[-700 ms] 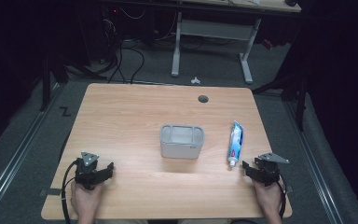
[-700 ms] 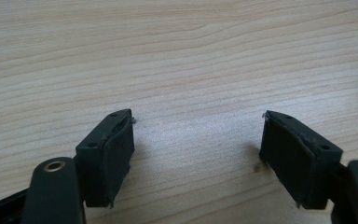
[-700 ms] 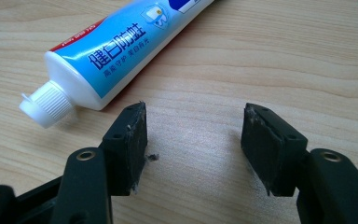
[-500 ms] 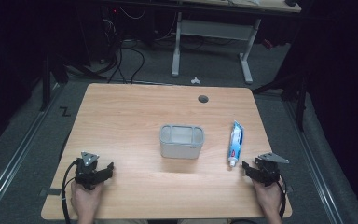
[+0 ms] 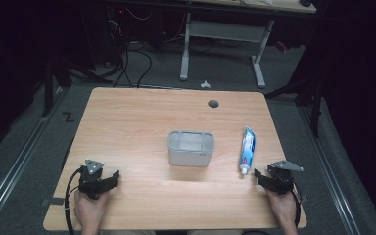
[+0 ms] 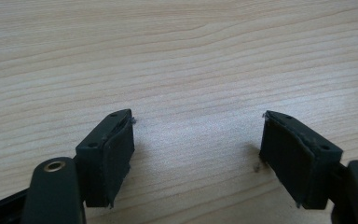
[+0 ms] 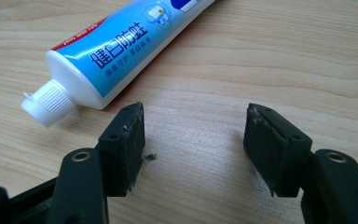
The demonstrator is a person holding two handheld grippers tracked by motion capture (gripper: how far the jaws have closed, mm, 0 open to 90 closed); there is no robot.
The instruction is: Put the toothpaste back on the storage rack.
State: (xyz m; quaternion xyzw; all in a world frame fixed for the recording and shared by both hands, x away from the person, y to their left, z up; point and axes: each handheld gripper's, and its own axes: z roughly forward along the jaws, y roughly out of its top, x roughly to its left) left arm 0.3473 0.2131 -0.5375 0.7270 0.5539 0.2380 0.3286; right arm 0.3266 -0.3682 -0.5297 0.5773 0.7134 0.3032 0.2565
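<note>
Resting at the lower corners of the counter (image 5: 127,112), left tool (image 5: 111,177) and right tool (image 5: 257,175) both stand open and empty. The toothpaste tube (image 5: 247,149) lies flat at right of centre, cap just ahead of the right tool, likely staged for pickup into the grey bin (image 5: 191,148) mid-frame.

Bright lit table (image 5: 142,122), dark surroundings, soft focus

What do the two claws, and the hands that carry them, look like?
Both the left claw and the right claw are black, each topped with a grey three-cornered plate. Each has two flat, square-edged jaws with dark worn pads, fixed to arms with round rivet holes. A black cable loops from the left one. The hands are bare; no sleeves show.
</note>
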